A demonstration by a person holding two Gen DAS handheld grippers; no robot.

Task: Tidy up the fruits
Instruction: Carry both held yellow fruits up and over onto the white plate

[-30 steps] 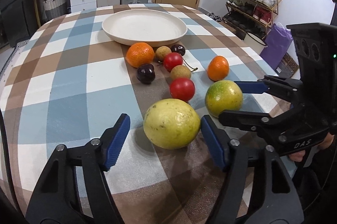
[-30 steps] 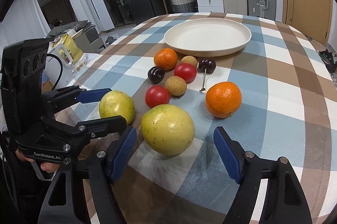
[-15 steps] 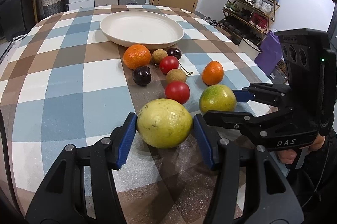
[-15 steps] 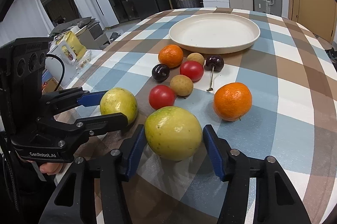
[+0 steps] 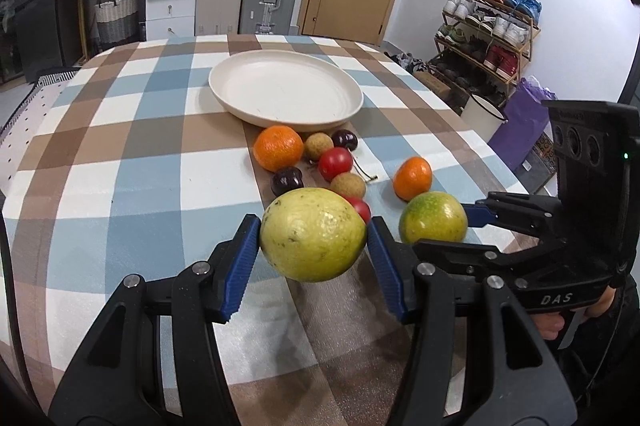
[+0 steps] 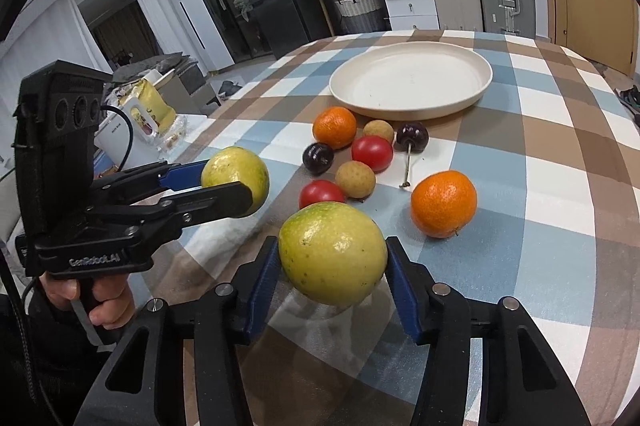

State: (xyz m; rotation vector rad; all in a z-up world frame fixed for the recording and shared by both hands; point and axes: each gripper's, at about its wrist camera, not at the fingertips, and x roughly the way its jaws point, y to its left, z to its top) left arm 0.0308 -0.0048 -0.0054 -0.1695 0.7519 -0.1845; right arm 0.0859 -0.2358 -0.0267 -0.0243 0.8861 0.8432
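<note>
My left gripper has just been closing, and its blue pads now press both sides of a yellow fruit, which I hold clear of the cloth. My right gripper has just been closing too, and its pads clamp a green-yellow fruit, also held up off the table.

From the left view, the right gripper sits just to the right, with its fruit between its fingers. From the right view, the left gripper is off to the left, with its fruit in its grip and a hand on the handle.

Beyond my fingers, the small fruit lie loose on the checked cloth: two oranges, two tomatoes, two tan round fruits and two dark cherries, bunched together. Past them stands a cream plate, with one orange just beside its rim.
</note>
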